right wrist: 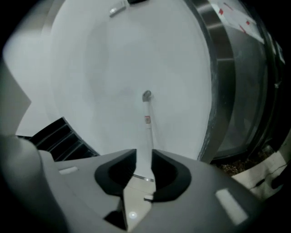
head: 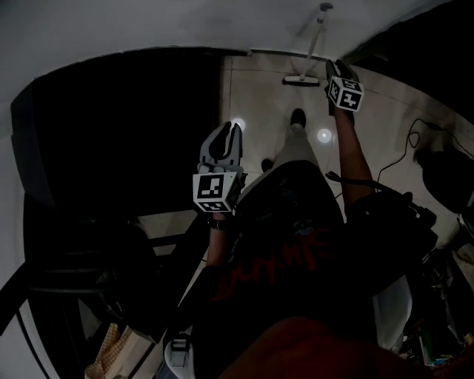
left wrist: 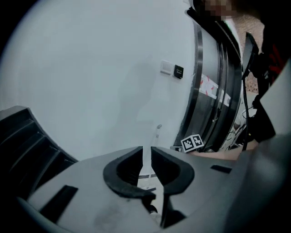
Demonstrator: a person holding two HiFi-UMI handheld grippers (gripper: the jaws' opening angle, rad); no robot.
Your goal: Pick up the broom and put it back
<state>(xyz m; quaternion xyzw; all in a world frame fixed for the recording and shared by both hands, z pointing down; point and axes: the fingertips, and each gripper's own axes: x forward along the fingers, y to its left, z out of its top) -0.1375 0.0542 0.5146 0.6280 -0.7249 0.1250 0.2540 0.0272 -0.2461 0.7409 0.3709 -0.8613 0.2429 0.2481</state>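
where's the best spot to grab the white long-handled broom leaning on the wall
Take the white broom by its thin handle, partway up above the flat head, coming from the front with the right gripper, one jaw each side. It stands nearly upright against the white wall, so the back is blocked.

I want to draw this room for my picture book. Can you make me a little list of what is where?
broom: leans on the white wall, head down on the floor
right gripper: jaws apart, nothing held, lined up with the broom handle
left gripper: jaws a little apart, nothing between them, further from the broom
task: broom not yet picked up
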